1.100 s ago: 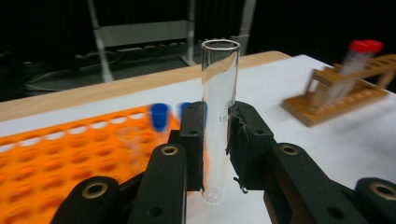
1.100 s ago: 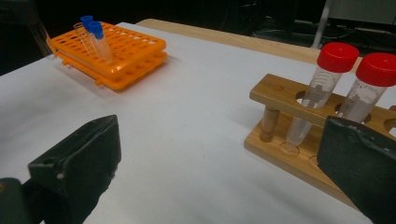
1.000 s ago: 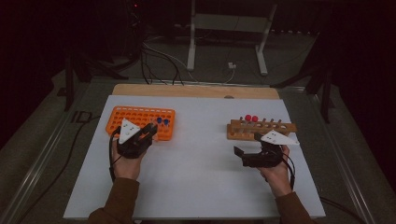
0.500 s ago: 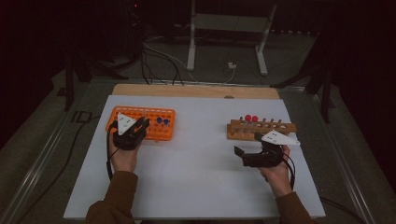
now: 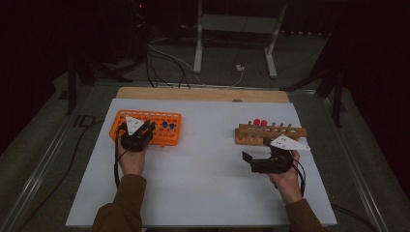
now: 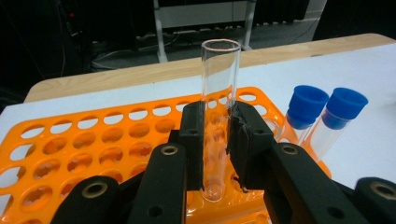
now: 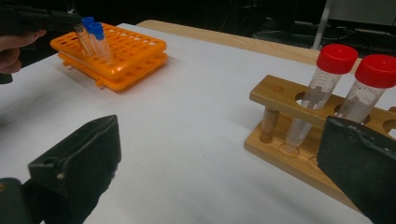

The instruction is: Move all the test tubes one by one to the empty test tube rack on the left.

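Clear glass, uncapped and round-bottomed, the test tube [image 6: 218, 116] in your left gripper [image 6: 217, 140] stands upright, its long axis vertical, open mouth up and its base down among the holes of the orange plastic rack [image 6: 93, 140]. Your left jaws are clamped on the tube's lower half, one pad on each side. Just beside it in the same orange rack, two blue-capped clear tubes [image 6: 322, 116] lean slightly away from it. Well apart from the rack, your right gripper [image 7: 219, 172] has its jaws spread wide with nothing between them, near a wooden rack [image 7: 299, 135] that holds two red-capped tubes [image 7: 345, 84]. Both racks rest on a white sheet [image 5: 208, 164] laid over a wooden tabletop [image 5: 193, 94]. Beyond the orange rack the room is dark, with cables [image 5: 169, 63] on the floor and a white metal stand [image 5: 232, 38].
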Action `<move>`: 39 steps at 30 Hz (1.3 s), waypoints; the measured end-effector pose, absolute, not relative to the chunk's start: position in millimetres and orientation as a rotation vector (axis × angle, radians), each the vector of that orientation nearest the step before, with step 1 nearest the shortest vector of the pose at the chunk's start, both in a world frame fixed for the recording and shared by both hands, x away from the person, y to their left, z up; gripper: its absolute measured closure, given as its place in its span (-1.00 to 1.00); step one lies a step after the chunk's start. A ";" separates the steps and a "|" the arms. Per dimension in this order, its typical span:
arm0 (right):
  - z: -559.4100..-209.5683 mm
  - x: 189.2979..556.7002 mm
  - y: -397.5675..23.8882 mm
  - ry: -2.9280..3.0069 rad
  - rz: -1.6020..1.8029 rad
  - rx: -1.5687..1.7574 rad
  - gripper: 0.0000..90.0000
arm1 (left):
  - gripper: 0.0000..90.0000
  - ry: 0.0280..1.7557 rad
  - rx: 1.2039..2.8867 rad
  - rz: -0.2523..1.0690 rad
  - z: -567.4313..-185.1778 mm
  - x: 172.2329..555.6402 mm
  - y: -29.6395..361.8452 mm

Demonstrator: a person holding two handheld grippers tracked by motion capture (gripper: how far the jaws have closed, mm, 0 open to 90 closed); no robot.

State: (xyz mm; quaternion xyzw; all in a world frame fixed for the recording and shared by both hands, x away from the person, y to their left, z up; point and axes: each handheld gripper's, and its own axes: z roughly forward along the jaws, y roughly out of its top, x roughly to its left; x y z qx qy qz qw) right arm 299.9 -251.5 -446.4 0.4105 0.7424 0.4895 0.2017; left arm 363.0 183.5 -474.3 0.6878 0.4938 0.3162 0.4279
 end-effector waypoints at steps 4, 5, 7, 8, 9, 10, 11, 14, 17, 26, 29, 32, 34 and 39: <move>-446.5 300.0 -251.4 2.077 1.365 1.146 -0.99 | 0.69 1.246 1.742 0.778 -482.2 362.7 184.3; -446.5 300.0 -251.3 2.077 1.365 1.146 -0.99 | 0.69 1.248 1.751 0.772 -484.2 362.6 185.0; -446.8 300.0 -250.9 2.078 1.364 1.145 -0.99 | 0.69 1.253 1.770 0.765 -487.8 362.9 184.9; -446.9 300.0 -250.6 2.079 1.363 1.146 -0.99 | 0.69 1.256 1.783 0.759 -489.2 363.4 184.6; -447.2 300.1 -250.3 2.081 1.363 1.147 -0.99 | 0.69 1.258 1.794 0.753 -490.7 363.9 184.1; -447.5 300.2 -250.0 2.083 1.361 1.147 -0.99 | 0.69 1.254 1.801 0.748 -491.6 364.0 184.5; -447.8 300.4 -249.8 2.086 1.359 1.144 -0.99 | 0.69 1.259 1.797 0.742 -492.0 364.2 184.8; -448.2 300.5 -249.1 2.090 1.355 1.142 -0.99 | 0.69 1.260 1.812 0.734 -492.4 364.8 185.3; -448.4 300.5 -248.7 2.091 1.357 1.141 -0.99 | 0.69 1.261 1.820 0.731 -492.8 364.9 184.9; -448.7 300.6 -248.8 2.093 1.356 1.142 -0.99 | 0.70 1.266 1.857 0.718 -496.3 365.3 184.9; -448.9 300.6 -248.7 2.093 1.357 1.141 -0.99 | 0.70 1.271 1.851 0.709 -496.4 365.9 185.7; -448.8 300.7 -249.0 2.093 1.359 1.140 -0.99 | 0.68 1.279 1.846 0.701 -496.0 365.7 186.6; -448.6 300.6 -249.5 2.091 1.360 1.145 -0.99 | 0.62 1.290 1.835 0.689 -495.8 365.3 187.5; -448.0 300.7 -250.7 2.086 1.361 1.145 -0.99 | 0.30 1.309 1.751 0.631 -495.4 360.8 197.5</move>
